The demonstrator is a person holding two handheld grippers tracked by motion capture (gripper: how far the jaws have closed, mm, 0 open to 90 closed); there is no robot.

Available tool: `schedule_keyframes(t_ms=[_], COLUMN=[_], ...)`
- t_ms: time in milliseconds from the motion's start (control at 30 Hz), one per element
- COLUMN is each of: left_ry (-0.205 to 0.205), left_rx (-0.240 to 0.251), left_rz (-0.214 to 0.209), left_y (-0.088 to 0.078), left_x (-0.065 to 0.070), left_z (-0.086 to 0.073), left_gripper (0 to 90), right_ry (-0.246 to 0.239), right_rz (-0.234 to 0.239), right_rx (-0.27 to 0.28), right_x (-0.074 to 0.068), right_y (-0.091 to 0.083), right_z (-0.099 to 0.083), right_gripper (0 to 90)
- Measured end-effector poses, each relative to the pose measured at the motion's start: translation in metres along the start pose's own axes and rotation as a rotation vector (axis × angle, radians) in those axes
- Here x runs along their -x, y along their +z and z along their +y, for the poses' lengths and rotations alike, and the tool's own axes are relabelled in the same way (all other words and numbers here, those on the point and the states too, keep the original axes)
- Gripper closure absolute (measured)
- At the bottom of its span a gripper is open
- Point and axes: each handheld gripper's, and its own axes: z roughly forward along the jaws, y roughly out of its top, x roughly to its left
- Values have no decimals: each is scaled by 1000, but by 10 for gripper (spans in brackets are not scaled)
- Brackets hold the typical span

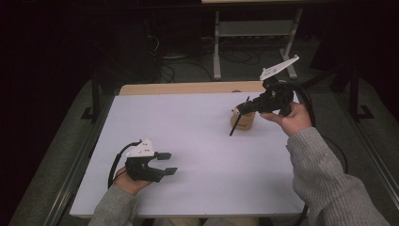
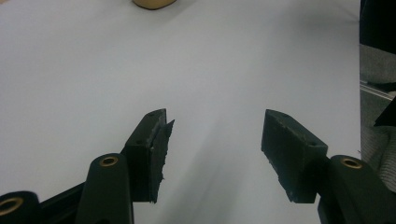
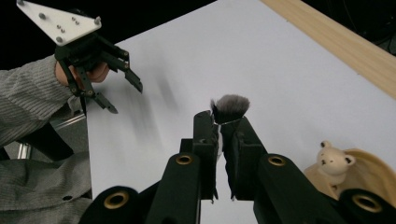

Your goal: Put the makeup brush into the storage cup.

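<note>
No readable text, labels, brand marks, numbers or signs can be made out anywhere in these shots.
</note>
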Motion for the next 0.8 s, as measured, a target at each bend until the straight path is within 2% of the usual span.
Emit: schedule_keyframes(t_ms=[167, 800], left_ry=[14, -9], left_rx=[-4, 17], left_rz=[-3, 24], left_y=[1, -4], left_x=[0, -1], left_z=[-1, -1], left_gripper=[401, 377], right_ry=[-4, 19], right_rz=[-18, -72], right_rx=[4, 31], right_x=[6, 30], right_y=[-6, -24], right_z=[10, 30], right_gripper=[820, 820])
